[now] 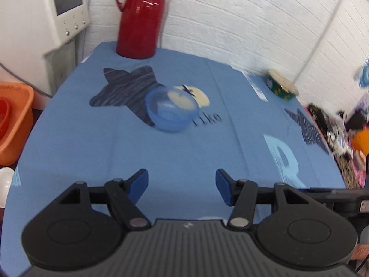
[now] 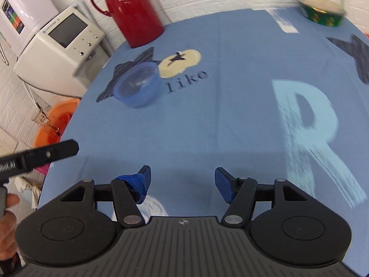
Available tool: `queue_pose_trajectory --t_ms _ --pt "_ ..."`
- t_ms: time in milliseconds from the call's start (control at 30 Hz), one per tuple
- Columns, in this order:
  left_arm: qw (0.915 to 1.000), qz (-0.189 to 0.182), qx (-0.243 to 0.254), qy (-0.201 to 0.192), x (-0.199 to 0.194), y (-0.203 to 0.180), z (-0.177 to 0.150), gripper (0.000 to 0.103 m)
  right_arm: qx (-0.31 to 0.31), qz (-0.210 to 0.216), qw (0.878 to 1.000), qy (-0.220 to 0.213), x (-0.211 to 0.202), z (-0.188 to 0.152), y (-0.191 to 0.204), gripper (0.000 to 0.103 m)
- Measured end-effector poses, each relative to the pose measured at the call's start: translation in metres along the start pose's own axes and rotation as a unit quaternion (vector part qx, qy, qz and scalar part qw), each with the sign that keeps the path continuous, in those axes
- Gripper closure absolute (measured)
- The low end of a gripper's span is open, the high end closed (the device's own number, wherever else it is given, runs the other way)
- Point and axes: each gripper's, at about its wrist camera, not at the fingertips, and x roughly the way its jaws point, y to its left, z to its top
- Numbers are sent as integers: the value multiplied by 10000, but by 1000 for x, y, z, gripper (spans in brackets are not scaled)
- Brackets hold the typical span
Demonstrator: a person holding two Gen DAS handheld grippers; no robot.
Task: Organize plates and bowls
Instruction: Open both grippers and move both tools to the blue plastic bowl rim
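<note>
Blue bowl [image 1: 169, 109]: the only piece of tableware clearly on the tabletop, upright and empty, sitting toward the far left part of the blue tablecloth [image 1: 184, 152], half over the dark star print and touching nothing; nothing is stacked in or under it.
Left gripper [image 1: 182, 185]: fingers spread wide and empty, hovering over the near edge and aimed almost straight at the bowl, likely lined up to reach for it.
Right gripper [image 2: 182, 184]: also spread and holding nothing, above the near edge with the bowl off to its far left, so it looks less well placed for that pick; one finger is wrapped in blue tape.
Red thermos jug [image 1: 140, 16]: stands at the far left corner against the wall, clear of the working area.
Green tin [image 1: 282, 85]: at the far right edge, blurred.
Orange basin [image 1: 13, 120]: off the left edge, below tabletop level, with something red inside; possibly where dishes go, though that cannot be told.
</note>
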Motion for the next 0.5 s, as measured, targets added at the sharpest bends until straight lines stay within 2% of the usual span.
queue_pose_trajectory --t_ms 133,233,300,367,500 --pt "9976 -182 -672 -31 23 42 35 47 -372 232 9988 -214 23 37 21 55" --pt "9965 -125 -827 66 47 54 56 47 -754 26 9964 -380 43 64 35 55" --pt "9955 -84 -930 184 64 59 66 47 -740 -8 9964 -423 58 82 38 55" --pt "9944 -90 -1022 273 82 62 73 47 -749 17 9965 -365 73 96 40 55" --pt "9945 149 -963 377 111 62 81 47 -997 -429 9940 -94 110 110 46 55"
